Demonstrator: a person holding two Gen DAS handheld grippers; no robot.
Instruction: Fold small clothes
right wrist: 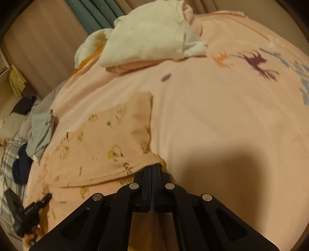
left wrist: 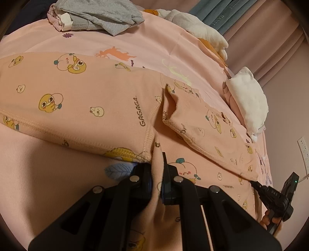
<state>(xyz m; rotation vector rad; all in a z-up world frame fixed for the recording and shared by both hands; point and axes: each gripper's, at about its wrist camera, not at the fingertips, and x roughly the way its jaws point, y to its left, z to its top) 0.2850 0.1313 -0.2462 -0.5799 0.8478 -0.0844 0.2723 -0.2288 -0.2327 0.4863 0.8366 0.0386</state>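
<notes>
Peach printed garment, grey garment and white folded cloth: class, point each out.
Peach printed garment (left wrist: 100,100): left wrist view, flat body panel.
Grey garment (left wrist: 108,13): left wrist view, crumpled middle.
White folded cloth (right wrist: 148,36): right wrist view, top surface.

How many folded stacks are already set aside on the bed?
1: the white-topped folded stack lies at the bed's far edge by the curtains, over pink pieces. The grey clothes pile looks unfolded; others may be out of view.

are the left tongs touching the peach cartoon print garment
Touching. The left wrist view shows the left tongs pinching a raised fold of the peach cartoon print garment between their two fingers, with cloth pressed against both.
</notes>
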